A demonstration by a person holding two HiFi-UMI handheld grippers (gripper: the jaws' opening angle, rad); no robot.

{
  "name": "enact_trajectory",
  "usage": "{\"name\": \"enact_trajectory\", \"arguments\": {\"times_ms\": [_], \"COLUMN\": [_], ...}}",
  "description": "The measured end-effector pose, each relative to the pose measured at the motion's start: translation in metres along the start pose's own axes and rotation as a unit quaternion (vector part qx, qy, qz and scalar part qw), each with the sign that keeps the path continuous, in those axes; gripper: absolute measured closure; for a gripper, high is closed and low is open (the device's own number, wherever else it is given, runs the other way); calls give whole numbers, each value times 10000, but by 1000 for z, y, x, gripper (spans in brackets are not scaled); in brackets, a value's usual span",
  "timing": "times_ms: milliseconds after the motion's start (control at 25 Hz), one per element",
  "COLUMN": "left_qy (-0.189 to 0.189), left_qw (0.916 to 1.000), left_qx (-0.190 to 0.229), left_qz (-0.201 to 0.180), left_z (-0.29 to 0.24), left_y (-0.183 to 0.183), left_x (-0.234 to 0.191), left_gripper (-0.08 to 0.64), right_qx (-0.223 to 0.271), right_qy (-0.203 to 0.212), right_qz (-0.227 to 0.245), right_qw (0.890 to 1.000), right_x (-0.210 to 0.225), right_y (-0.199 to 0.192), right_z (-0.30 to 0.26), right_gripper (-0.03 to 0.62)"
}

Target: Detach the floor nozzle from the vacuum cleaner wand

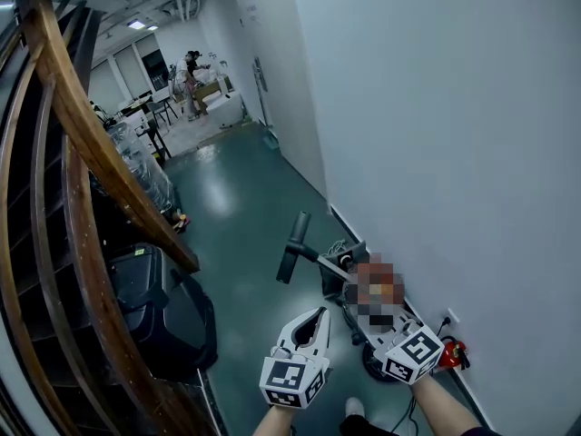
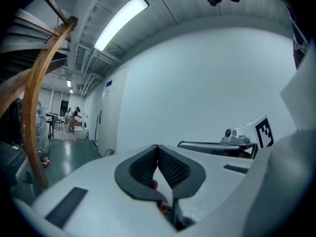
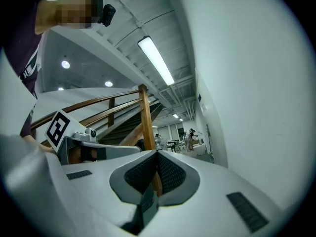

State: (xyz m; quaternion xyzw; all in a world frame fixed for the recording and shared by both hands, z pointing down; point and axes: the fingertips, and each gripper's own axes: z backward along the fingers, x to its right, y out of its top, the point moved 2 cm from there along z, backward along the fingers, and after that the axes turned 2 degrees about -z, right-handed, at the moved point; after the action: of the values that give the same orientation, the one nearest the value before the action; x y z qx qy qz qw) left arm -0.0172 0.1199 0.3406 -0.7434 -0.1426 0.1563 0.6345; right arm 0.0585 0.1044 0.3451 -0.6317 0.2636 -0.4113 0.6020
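The vacuum cleaner lies on the green floor beside the white wall. Its dark floor nozzle (image 1: 292,246) points away from me, and the wand (image 1: 330,266) runs back from it toward the body (image 1: 374,357); a mosaic patch hides part of it. My left gripper (image 1: 317,316) hovers just left of the wand, shut and empty. Over the vacuum's body my right gripper (image 1: 388,332) is also shut with nothing in it. In the left gripper view the left gripper (image 2: 158,149) faces the bare wall. In the right gripper view the right gripper (image 3: 157,154) faces the stair post (image 3: 147,132).
A curved wooden stair rail (image 1: 100,153) fills the left side, with a black bag (image 1: 163,312) under it. A wall socket (image 1: 451,318) and a red object (image 1: 452,352) sit by the wall at right. The corridor runs on to a far room with chairs and a person (image 1: 192,71).
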Motion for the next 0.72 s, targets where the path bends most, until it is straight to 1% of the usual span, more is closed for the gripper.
{"name": "enact_trajectory", "arguments": {"times_ms": [400, 720], "left_qy": [251, 271], "left_qw": [9996, 9993], "left_qx": [-141, -237], "left_qz": [34, 63], "left_z": [-32, -56], "left_y": [-4, -12], "left_x": [-27, -53], "left_gripper": [555, 555], "right_qx": [-116, -198], "right_qy": [162, 147], "right_qz": [-166, -242], "right_qw": [9997, 9994], "right_x": [33, 53], "right_y": [-8, -21], "right_z": [-29, -56], "right_gripper": [575, 575]}}
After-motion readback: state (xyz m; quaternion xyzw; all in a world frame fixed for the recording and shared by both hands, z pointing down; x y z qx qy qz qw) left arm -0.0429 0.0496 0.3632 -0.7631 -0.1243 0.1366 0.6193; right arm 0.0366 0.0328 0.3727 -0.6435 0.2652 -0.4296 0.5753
